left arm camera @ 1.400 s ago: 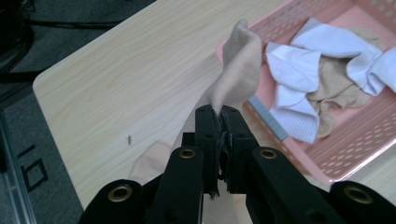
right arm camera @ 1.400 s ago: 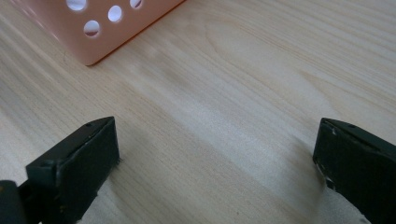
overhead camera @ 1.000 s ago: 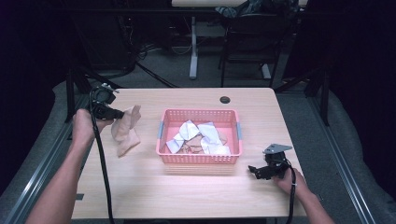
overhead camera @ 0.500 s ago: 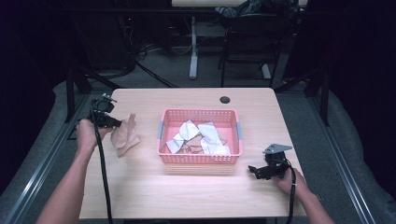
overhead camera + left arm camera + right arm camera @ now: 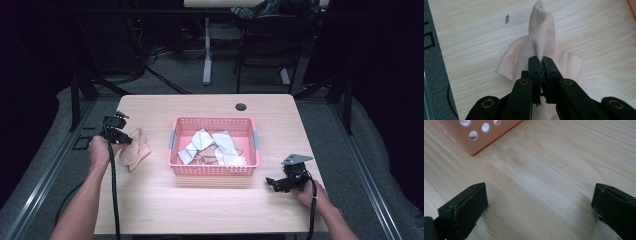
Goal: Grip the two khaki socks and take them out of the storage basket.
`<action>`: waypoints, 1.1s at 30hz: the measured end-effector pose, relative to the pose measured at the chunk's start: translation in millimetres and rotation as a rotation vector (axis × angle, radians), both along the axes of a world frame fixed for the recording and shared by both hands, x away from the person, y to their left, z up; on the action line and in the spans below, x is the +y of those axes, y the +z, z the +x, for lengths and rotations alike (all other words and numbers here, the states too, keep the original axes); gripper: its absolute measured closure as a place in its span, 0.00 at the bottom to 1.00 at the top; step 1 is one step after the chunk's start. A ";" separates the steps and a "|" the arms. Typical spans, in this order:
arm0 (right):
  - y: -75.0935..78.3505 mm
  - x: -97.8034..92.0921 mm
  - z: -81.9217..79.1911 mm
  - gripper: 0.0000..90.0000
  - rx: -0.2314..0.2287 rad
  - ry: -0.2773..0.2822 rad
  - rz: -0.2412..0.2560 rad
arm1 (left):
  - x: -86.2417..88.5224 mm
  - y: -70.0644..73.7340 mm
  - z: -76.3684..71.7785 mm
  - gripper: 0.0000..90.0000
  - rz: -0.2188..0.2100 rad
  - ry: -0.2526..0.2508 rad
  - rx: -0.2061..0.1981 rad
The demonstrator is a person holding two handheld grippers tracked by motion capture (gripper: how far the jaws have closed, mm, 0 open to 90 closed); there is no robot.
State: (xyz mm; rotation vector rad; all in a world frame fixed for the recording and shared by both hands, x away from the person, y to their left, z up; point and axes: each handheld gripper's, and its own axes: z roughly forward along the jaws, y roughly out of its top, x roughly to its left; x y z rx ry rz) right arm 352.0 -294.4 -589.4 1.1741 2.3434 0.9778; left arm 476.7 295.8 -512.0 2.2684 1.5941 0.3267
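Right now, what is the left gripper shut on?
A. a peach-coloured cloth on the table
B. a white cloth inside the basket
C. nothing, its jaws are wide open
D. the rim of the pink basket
A: in the left gripper view the left gripper has its jaws pinched together on a raised fold of the peach-coloured cloth, whose lower part lies spread on the table.

Light wooden table (image 5: 210,200) with pink basket (image 5: 214,169), beige cloth (image 5: 136,152).

Bright, even overhead light on the table (image 5: 210,200), dark surroundings; soft blur on the near fingers (image 5: 464,207).
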 end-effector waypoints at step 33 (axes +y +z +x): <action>0.0 0.0 0.0 0.00 0.000 0.000 0.000 | 10.3 7.9 -41.6 0.09 -0.081 0.061 -0.178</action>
